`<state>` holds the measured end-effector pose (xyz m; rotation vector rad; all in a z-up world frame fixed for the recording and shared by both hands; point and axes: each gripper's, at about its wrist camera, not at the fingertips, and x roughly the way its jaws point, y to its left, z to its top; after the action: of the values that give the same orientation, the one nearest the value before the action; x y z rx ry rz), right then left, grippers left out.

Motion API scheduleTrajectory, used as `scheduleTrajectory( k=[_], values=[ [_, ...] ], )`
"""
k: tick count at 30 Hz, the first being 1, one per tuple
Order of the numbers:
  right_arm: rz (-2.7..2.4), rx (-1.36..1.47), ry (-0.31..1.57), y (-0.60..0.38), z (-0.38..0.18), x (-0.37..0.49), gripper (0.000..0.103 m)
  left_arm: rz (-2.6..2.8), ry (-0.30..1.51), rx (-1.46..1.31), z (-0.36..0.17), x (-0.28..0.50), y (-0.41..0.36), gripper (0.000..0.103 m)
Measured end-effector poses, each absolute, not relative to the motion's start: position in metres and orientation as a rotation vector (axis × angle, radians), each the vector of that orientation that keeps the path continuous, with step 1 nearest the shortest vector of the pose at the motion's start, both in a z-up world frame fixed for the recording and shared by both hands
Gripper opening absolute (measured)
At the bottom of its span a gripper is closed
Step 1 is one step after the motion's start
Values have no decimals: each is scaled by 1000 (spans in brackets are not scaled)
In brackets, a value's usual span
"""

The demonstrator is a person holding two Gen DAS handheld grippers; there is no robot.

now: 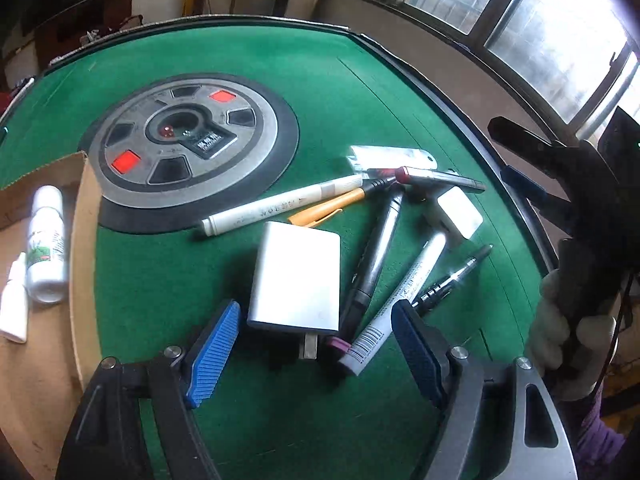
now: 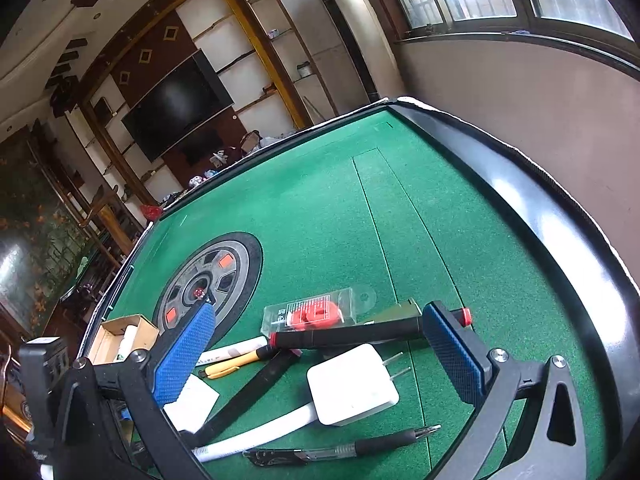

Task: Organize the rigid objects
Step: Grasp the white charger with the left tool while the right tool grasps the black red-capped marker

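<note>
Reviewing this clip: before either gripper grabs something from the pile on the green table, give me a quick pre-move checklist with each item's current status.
1. Left gripper open, nothing between its fingers: ok.
2. Right gripper open, nothing held: ok.
3. Big white charger lies flat, nothing resting on it: ok.
4. Pens lie separate: not ok; the white marker, orange pen and dark pen cross or touch.
5. Cardboard box has room beside the white bottle: ok.
6. Small charger prongs clear of other items: ok.

Pens (image 1: 372, 248), chargers (image 1: 296, 276) heaped on table (image 1: 280, 56) — box (image 1: 84, 240) at left.
</note>
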<state>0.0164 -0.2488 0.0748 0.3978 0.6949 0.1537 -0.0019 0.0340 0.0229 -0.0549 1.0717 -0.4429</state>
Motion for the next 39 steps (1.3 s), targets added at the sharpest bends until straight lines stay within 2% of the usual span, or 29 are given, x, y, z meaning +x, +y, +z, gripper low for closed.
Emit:
scheduleTrajectory(
  k=[3, 12, 14, 15, 24, 27, 39],
  values=[
    [145, 395, 693, -249, 75, 15, 103, -372, 1009, 6, 29, -6, 33, 80],
    [139, 387, 708, -248, 72, 16, 103, -290, 1001, 71, 16, 15, 10, 80],
    [138, 386, 708, -248, 73, 16, 103, -314, 993, 30, 16, 17, 13, 55],
    [138, 388, 708, -248, 73, 16, 103, -311, 1001, 19, 17, 17, 16, 49],
    [141, 390, 710, -244, 71, 14, 103, -233, 961, 23, 8, 11, 15, 51],
    [138, 393, 710, -245, 71, 15, 103, -232, 967, -21, 7, 9, 19, 49],
    [104, 375, 704, -248, 66, 18, 103, -253, 794, -308, 65, -77, 85, 49]
  ],
)
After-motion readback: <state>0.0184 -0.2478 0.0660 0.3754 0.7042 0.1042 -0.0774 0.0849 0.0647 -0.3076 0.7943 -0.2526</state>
